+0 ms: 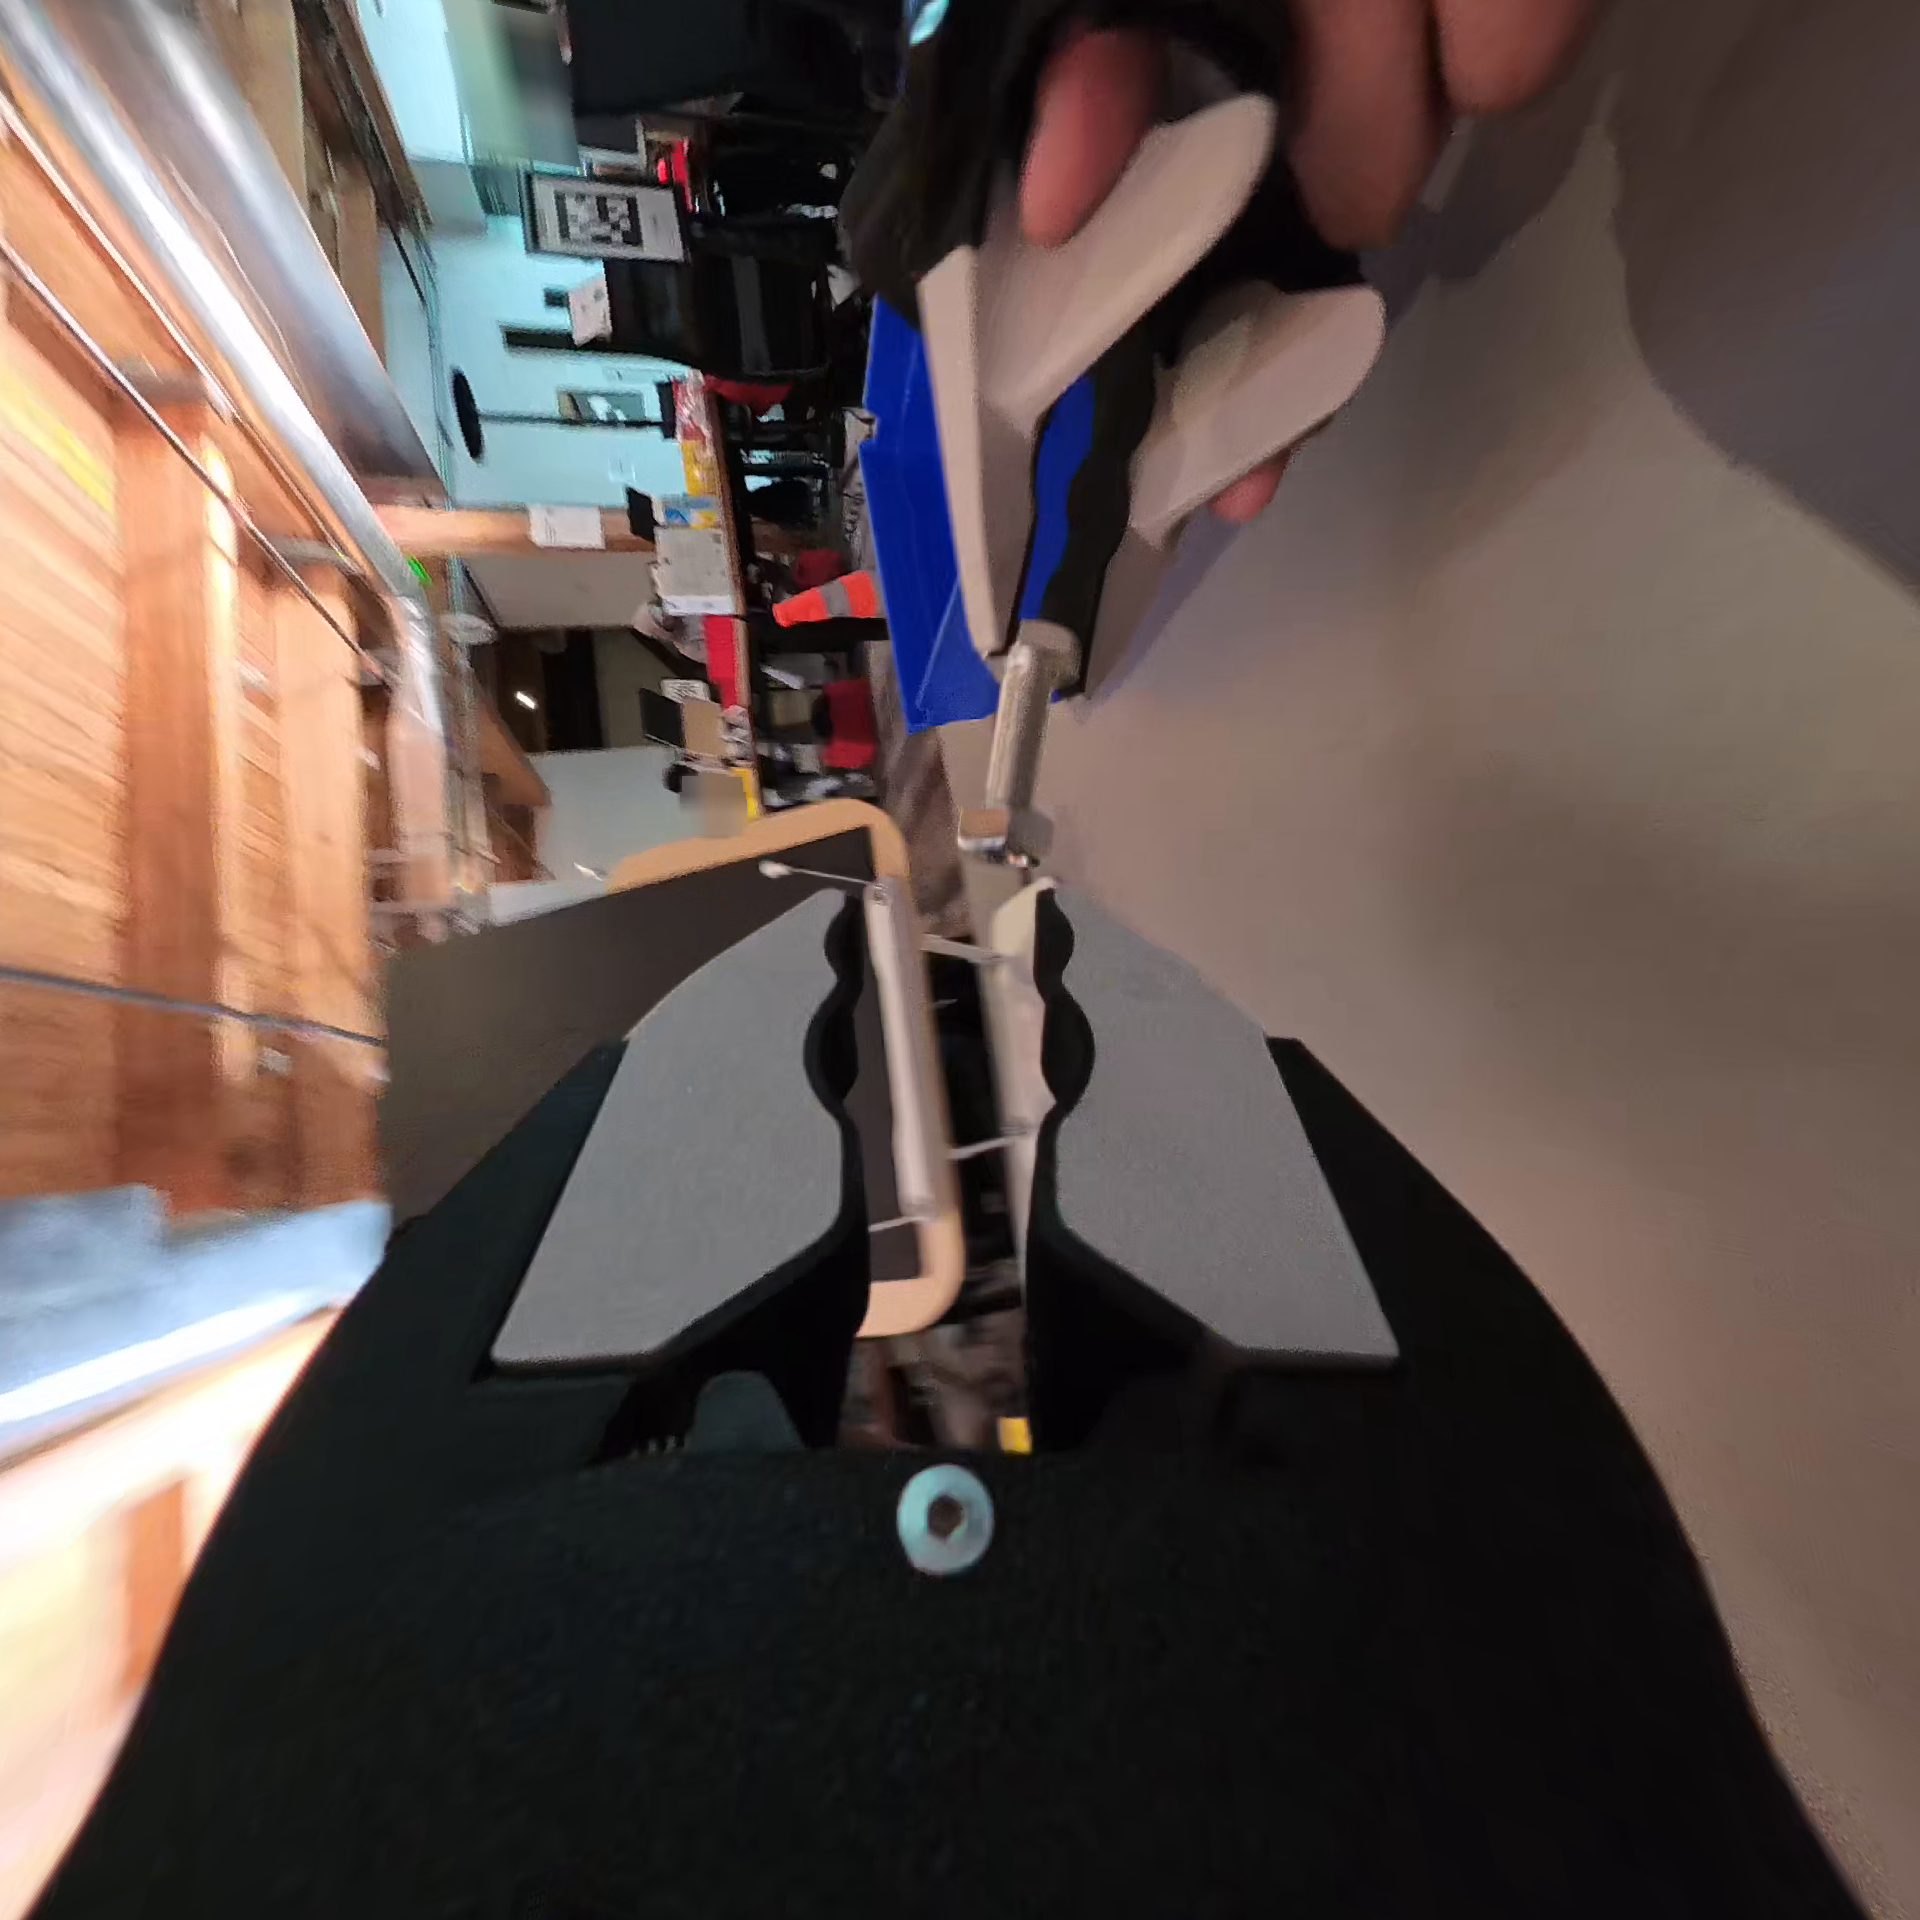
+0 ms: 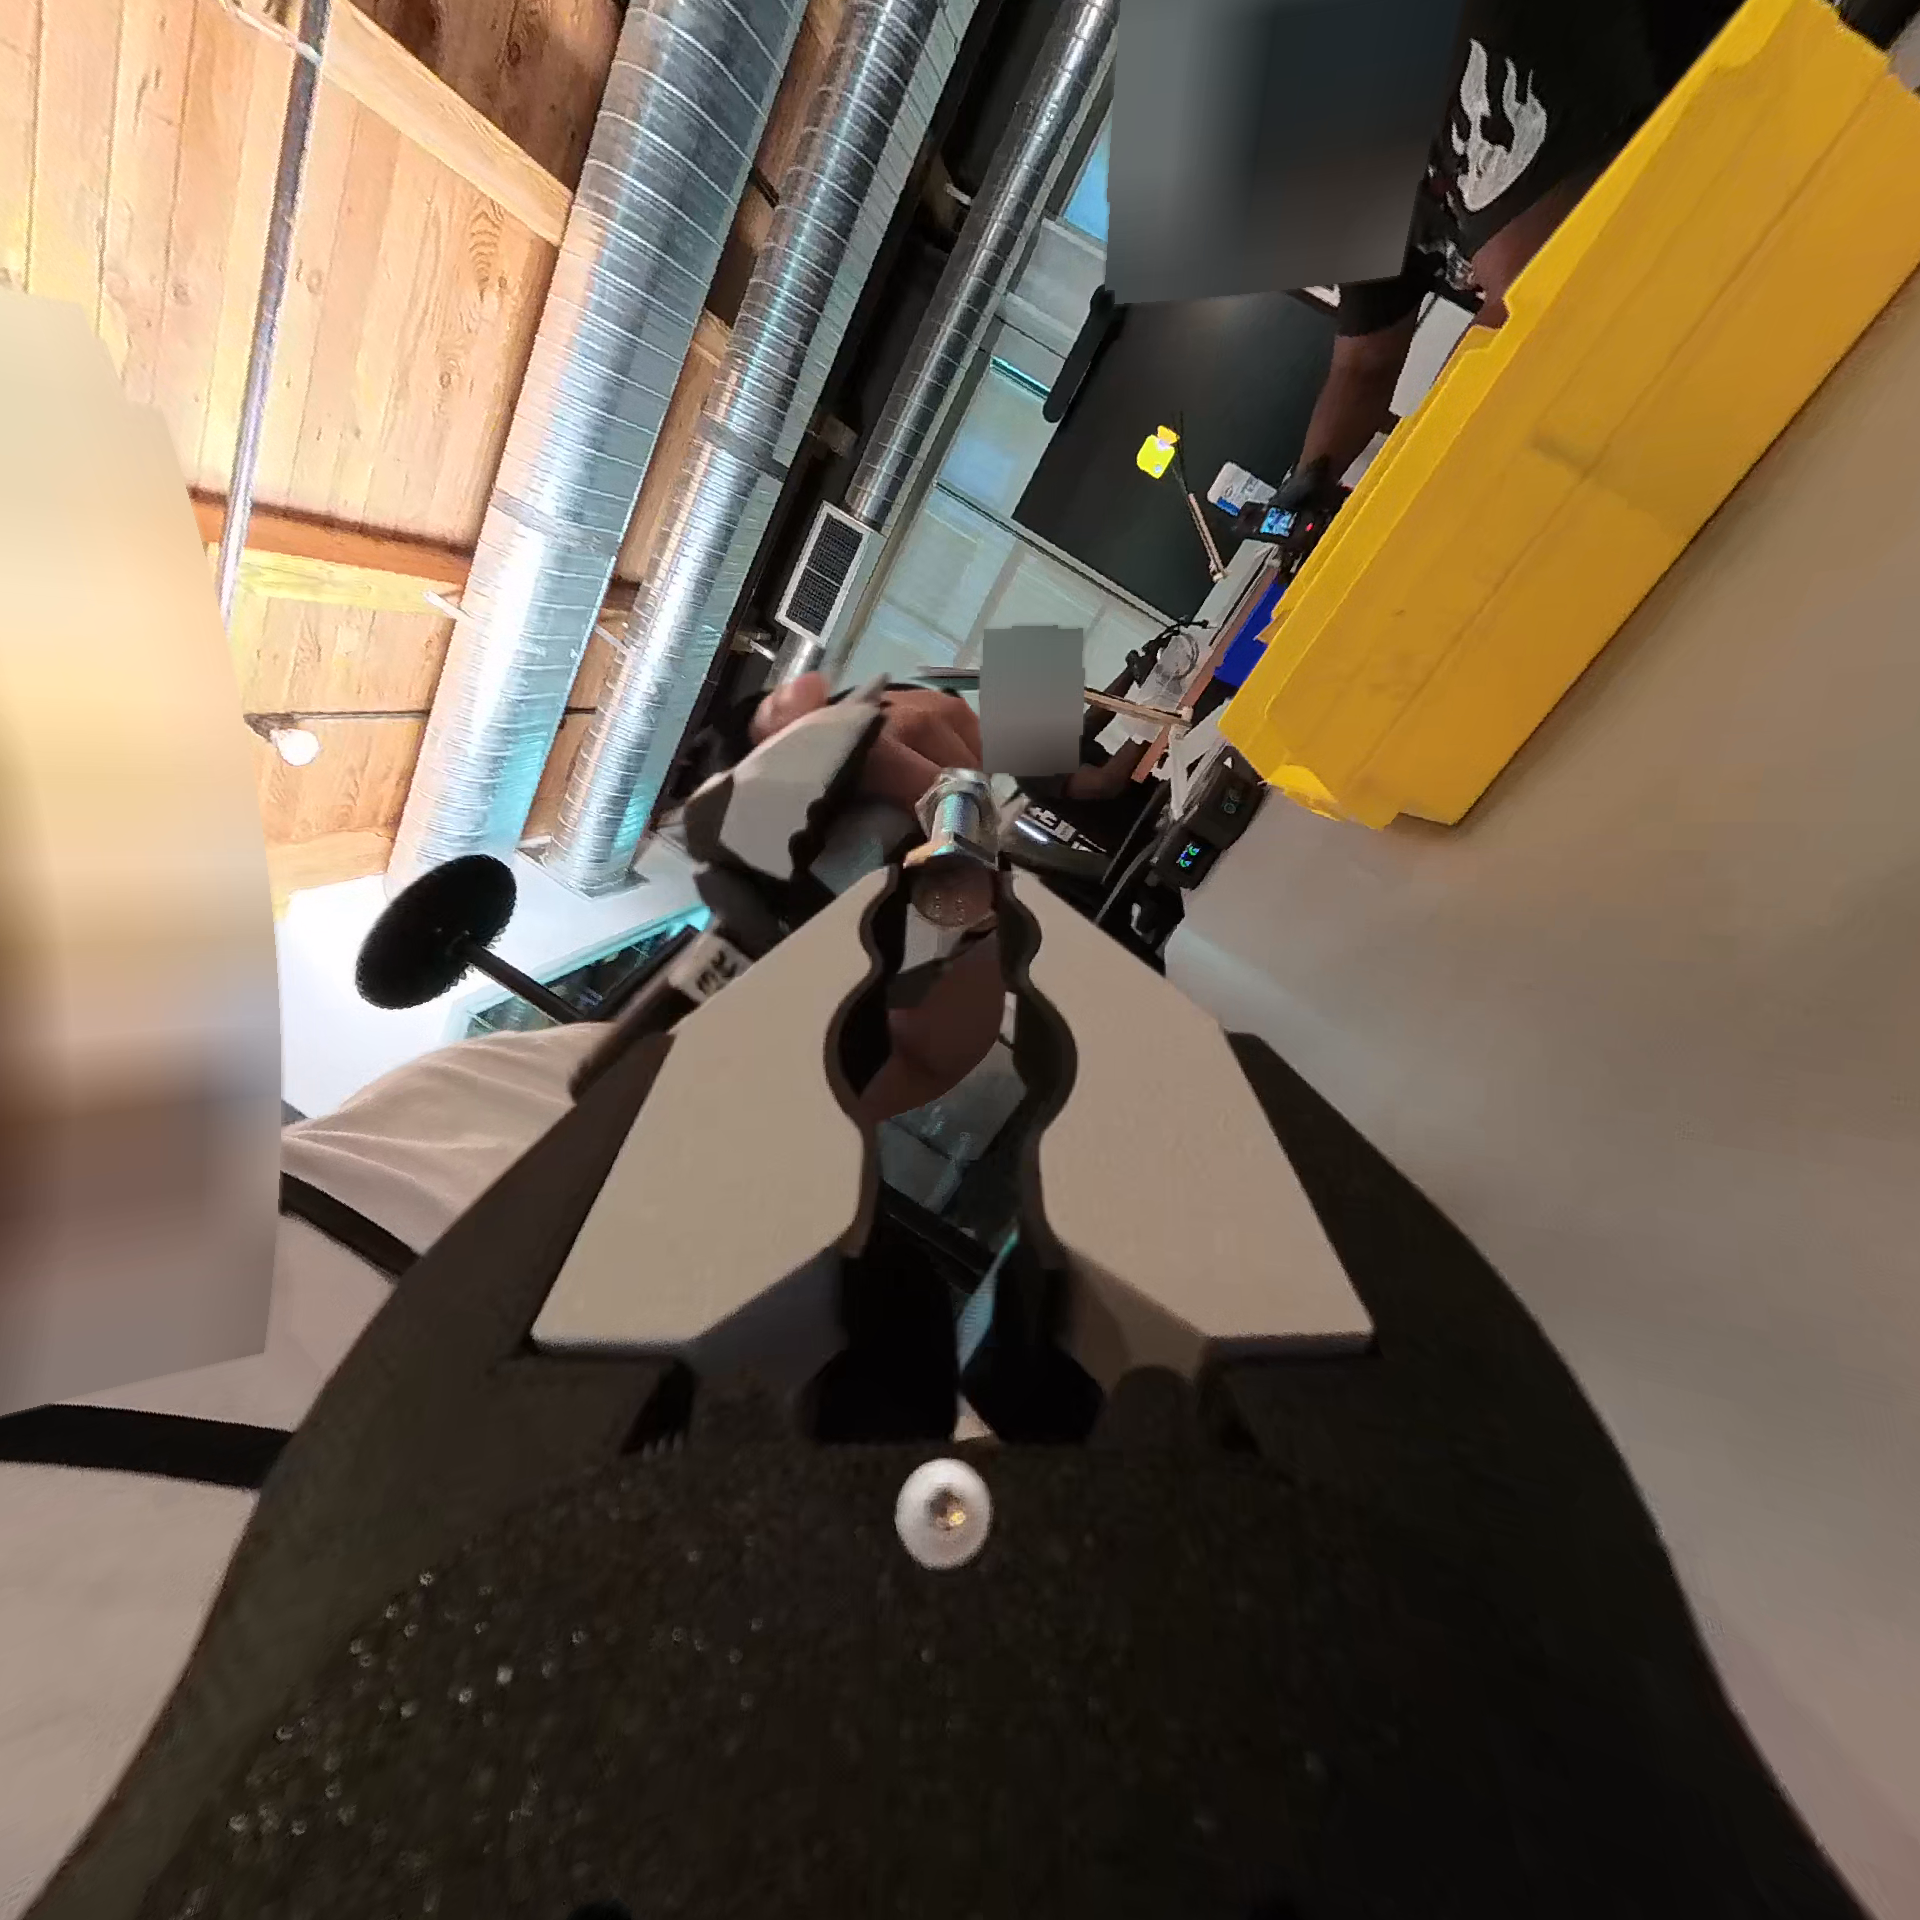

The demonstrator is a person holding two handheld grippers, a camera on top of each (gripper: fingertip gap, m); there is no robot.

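Observation:
My right gripper [image 2: 948, 888] is shut on the head of a silver bolt [image 2: 956, 831]. The bolt's shaft points forward and carries a hex nut [image 2: 961, 781] at its far end. In the left wrist view this gripper [image 1: 1039, 644] comes in from the top with the bolt [image 1: 1023, 717] pointing down toward my left fingertips, and the nut [image 1: 1003, 831] sits just beyond them. My left gripper [image 1: 945, 914] is open, with nothing between its pads. It also shows in the right wrist view [image 2: 800, 800], just left of the nut and not touching it.
Both views are tilted sideways, with the beige tabletop [image 1: 1507, 935] on the right. A yellow bin [image 2: 1558, 468] and a blue bin [image 1: 909, 499] stand on it. A black-topped table with a light edge [image 1: 894, 842] lies behind my left fingers. Metal ducts [image 2: 644, 416] run overhead. There is about 5 cm between the tips of the two grippers.

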